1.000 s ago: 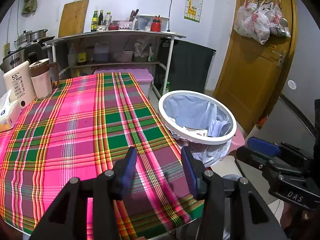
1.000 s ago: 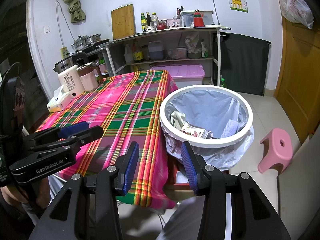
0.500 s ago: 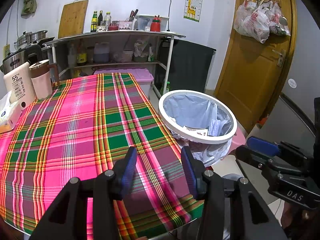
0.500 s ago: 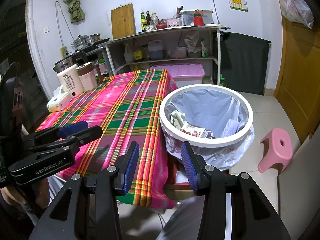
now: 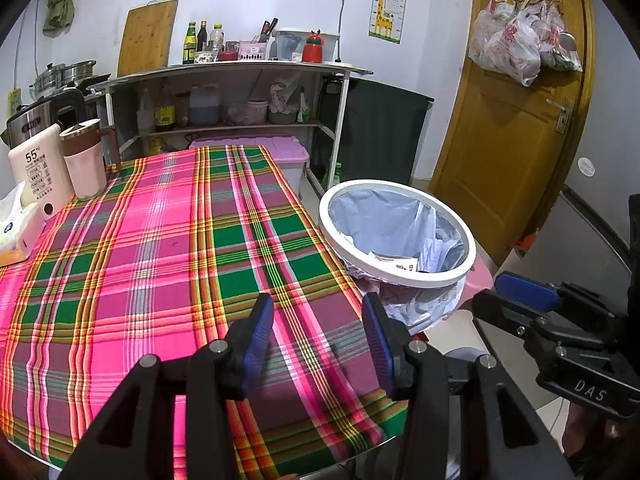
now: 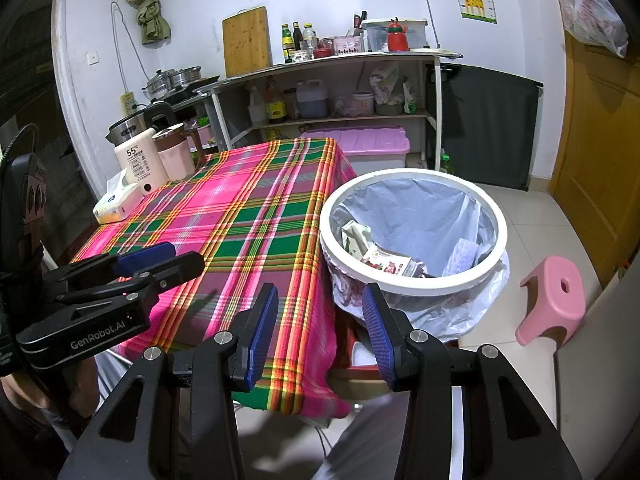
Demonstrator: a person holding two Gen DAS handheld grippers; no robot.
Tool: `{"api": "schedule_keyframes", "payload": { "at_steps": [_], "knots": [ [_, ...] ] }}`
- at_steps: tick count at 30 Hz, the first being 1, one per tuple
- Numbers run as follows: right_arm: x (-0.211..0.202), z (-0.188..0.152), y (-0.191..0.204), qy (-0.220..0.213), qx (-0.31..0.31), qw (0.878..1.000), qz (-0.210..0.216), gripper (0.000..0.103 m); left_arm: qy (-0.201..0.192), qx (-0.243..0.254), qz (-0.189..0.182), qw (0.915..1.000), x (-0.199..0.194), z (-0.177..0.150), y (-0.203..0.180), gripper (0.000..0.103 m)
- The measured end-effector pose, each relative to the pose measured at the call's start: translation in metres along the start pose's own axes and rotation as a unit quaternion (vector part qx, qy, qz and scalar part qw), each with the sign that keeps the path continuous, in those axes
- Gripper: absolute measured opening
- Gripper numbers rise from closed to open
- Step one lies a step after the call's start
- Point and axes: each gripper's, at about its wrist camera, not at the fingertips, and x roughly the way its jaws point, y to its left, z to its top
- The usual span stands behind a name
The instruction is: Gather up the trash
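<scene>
A white-rimmed trash bin (image 5: pixel 400 276) (image 6: pixel 412 284) lined with a pale bag stands beside the right edge of the plaid-covered table (image 5: pixel 160 248) (image 6: pixel 240 220). Paper wrappers (image 6: pixel 384 260) lie inside it. My left gripper (image 5: pixel 318 320) hovers over the table's near right corner, open with nothing between its blue pads. My right gripper (image 6: pixel 320 312) hangs past the table's near edge, close to the bin, open and empty too. Each gripper appears from the side in the other's view: the right gripper (image 5: pixel 520 292), the left gripper (image 6: pixel 160 258).
At the table's far left stand a white dispenser (image 5: pixel 40 172), a pink jug (image 5: pixel 86 164) and a tissue pack (image 5: pixel 16 228). A pink stool (image 6: pixel 556 296) sits on the floor right of the bin. Behind are a loaded shelf unit (image 5: pixel 240 96), a pink storage box (image 6: pixel 360 144) and a wooden door (image 5: pixel 516 120).
</scene>
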Motion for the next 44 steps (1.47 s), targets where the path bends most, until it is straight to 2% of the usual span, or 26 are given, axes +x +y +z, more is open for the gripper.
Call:
{"api": "schedule_keyframes", "payload": {
  "at_steps": [44],
  "knots": [
    [0.0013, -0.0001, -0.0006, 0.001, 0.000, 1.000, 0.000, 0.045, 0.005, 0.010, 0.002, 0.9999, 0.0001, -0.0055, -0.0005, 0.048]
  ]
}}
